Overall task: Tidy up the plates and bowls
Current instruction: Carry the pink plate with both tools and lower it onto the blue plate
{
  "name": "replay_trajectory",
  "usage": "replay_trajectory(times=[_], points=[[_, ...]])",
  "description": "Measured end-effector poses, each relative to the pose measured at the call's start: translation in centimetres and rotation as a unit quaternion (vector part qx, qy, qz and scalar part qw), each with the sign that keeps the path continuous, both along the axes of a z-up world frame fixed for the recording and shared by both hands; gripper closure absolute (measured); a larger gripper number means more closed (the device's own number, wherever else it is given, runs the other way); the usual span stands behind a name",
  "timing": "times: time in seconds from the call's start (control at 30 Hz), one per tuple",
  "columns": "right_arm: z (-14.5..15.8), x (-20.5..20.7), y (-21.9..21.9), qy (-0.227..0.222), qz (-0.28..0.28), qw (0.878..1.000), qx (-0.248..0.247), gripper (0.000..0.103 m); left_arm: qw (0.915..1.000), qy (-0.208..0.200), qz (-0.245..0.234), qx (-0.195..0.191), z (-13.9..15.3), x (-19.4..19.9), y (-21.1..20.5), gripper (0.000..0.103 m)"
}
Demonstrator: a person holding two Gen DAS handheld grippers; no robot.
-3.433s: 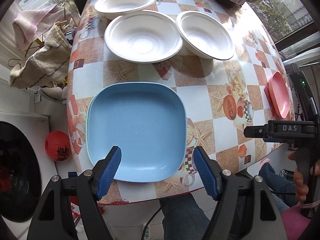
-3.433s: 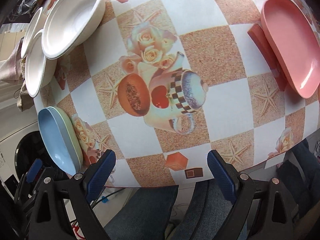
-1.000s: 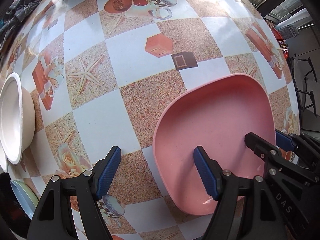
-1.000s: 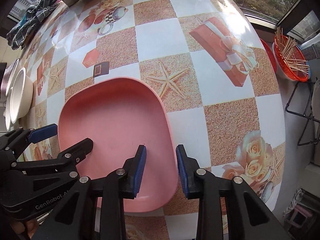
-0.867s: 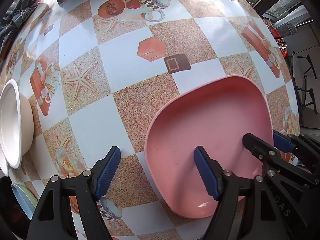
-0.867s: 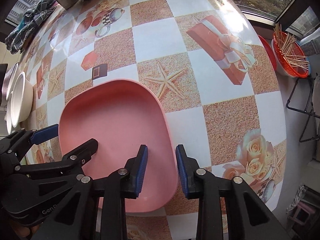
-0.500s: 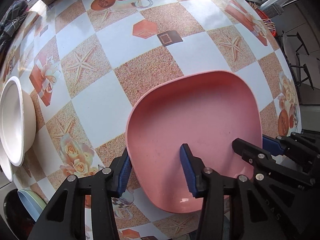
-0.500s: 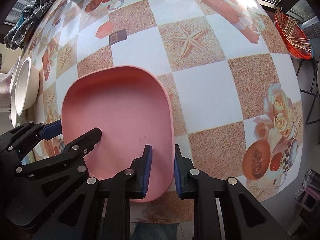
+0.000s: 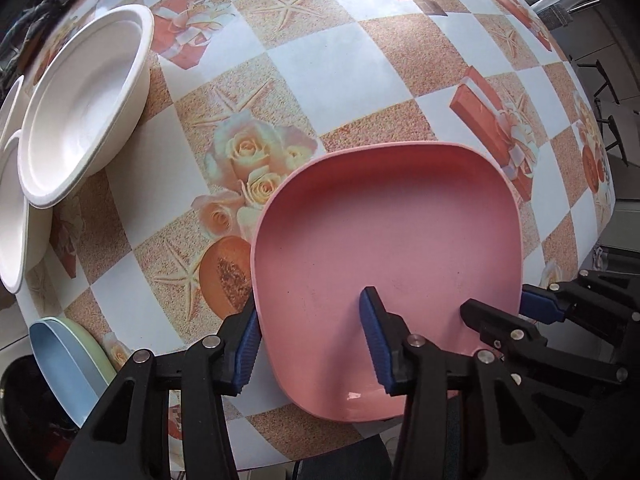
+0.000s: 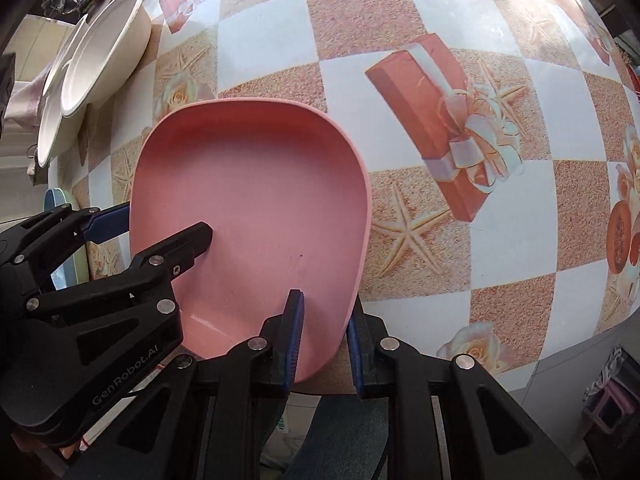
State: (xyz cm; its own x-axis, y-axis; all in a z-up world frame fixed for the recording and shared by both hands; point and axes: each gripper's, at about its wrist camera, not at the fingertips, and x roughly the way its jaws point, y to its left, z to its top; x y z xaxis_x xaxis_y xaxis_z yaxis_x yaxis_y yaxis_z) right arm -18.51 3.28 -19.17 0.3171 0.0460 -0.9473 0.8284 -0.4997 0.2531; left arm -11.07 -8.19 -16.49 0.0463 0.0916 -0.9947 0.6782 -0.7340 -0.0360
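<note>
1. A pink, square, round-cornered plastic plate (image 9: 384, 232) sat on the table covered with a checked, flower-printed oilcloth (image 9: 332, 72), its near edge overhanging the table's edge at 6 o'clock in the left wrist view.
2. The left gripper (image 9: 310, 344) straddled the plate's left rim: one blue-padded finger stood outside the rim, the other inside the dish, with a wide gap between them. Whether the pads were pressing on the plastic could not be told.
3. The right gripper (image 10: 324, 340) was clamped on the plate's near right rim, its two blue pads drawn close together with the wall of the plate between them.
4. In the left wrist view the right gripper showed at 4 o'clock, biting the plate's right corner.
5. White, round, deep bowls (image 9: 84, 100) stood in a group at 10 o'clock, well apart from the pink plate.
6. A pale blue plate lying on a pale green one (image 9: 64, 356) sat at 8 o'clock at the table's edge, seen almost edge-on.
7. A printed red gift box (image 10: 440, 120) lay in the cloth at 1 o'clock in the right wrist view.
</note>
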Motion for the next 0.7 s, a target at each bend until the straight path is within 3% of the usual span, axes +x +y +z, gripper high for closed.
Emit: replay_trajectory(times=[0.27, 0.33, 0.5, 0.7], points=[[-1.1, -0.6, -0.9, 0.001, -0.010, 1.000, 0.025, 0.080, 1.0000, 0.005, -0.008, 0.002, -0.2, 2.1, 0.6, 0.052], [-1.2, 0.1, -0.9, -0.011, -0.017, 0.999, 0.033, 0.080, 0.9999, 0.006, -0.012, 0.007, -0.3, 5.0, 0.9, 0.052], [-1.8, 1.6, 0.6, -0.031, -0.026, 0.998, 0.049, 0.080, 0.9995, 0.007, -0.015, 0.026, 0.0, 7.8, 1.9, 0.052], [-1.3, 4.2, 0.6, -0.022, -0.003, 0.999, 0.049, 0.080, 0.9995, 0.009, -0.008, 0.028, -0.2, 11.6, 3.1, 0.052]])
